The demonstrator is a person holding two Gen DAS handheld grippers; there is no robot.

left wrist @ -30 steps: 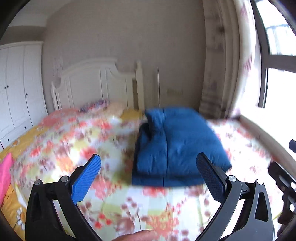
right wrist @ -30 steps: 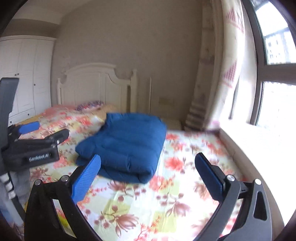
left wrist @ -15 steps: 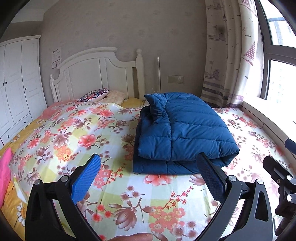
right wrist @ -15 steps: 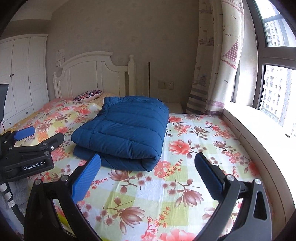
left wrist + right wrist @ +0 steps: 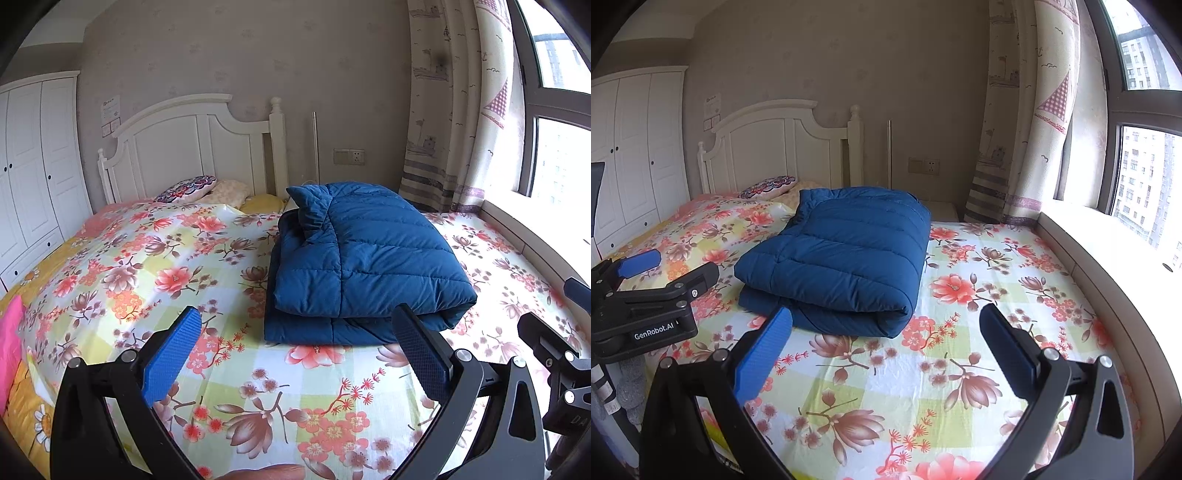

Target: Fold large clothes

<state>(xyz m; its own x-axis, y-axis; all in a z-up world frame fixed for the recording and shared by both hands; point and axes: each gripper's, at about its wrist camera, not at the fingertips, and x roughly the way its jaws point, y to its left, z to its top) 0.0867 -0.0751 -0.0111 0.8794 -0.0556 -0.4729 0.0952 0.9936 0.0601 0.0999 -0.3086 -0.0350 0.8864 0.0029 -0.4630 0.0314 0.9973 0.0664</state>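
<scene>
Grippers first: the left gripper [image 5: 295, 354] hangs over the near part of the bed with its blue-padded fingers [image 5: 171, 360] spread wide and nothing between them, and the right gripper [image 5: 884, 354] is just as wide and just as empty. Beyond both, well clear of the fingertips, the blue padded jacket [image 5: 842, 258] lies folded into a thick bundle on the flowered bedsheet [image 5: 960, 295], collar end towards the white headboard [image 5: 192, 147]. A patterned pillow [image 5: 186, 188] sits by that headboard, and what may be a fingertip [image 5: 262, 472] shows at the left view's bottom edge.
</scene>
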